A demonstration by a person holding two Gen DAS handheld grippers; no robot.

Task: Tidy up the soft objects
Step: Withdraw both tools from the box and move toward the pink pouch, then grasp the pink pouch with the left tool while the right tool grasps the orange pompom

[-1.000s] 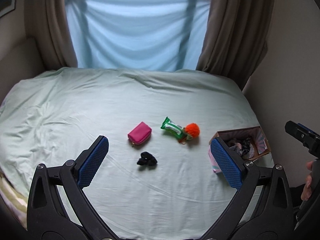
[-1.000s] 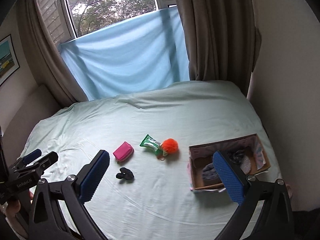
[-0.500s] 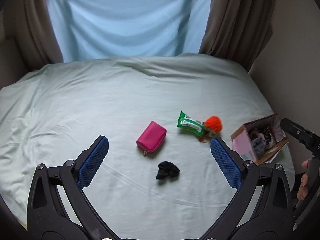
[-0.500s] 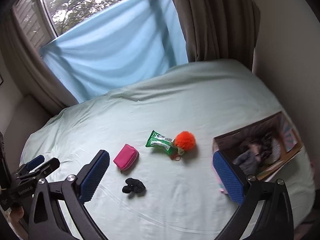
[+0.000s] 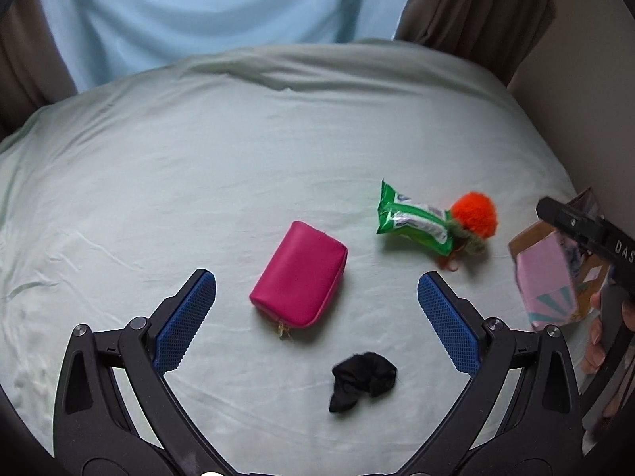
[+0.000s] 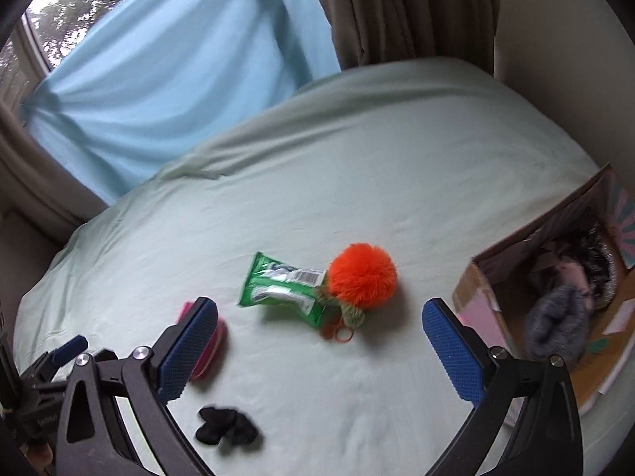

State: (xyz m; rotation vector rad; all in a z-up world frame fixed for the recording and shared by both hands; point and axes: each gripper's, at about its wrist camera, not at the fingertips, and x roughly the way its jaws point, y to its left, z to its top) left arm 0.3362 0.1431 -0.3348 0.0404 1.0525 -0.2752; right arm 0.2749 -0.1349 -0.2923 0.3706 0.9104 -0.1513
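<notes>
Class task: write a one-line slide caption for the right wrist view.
Open right gripper hovers over bed near orange pompom, green packet and cardboard box.

On the bed [image 5: 158, 150] lay one pink pouch [image 5: 299, 275], one green packet [image 5: 412, 220], one orange pom-pom [image 5: 474, 214] and one black scrunchie [image 5: 363, 379]. One cardboard box [image 6: 484, 277] stood at the right, several soft things inside; their number was unclear.

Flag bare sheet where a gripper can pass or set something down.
Free: the wide sheet between the pink pouch and blue drape. Crowded: near strip with the pouch, black scrunchie, green packet, orange pompom and full box.
</notes>
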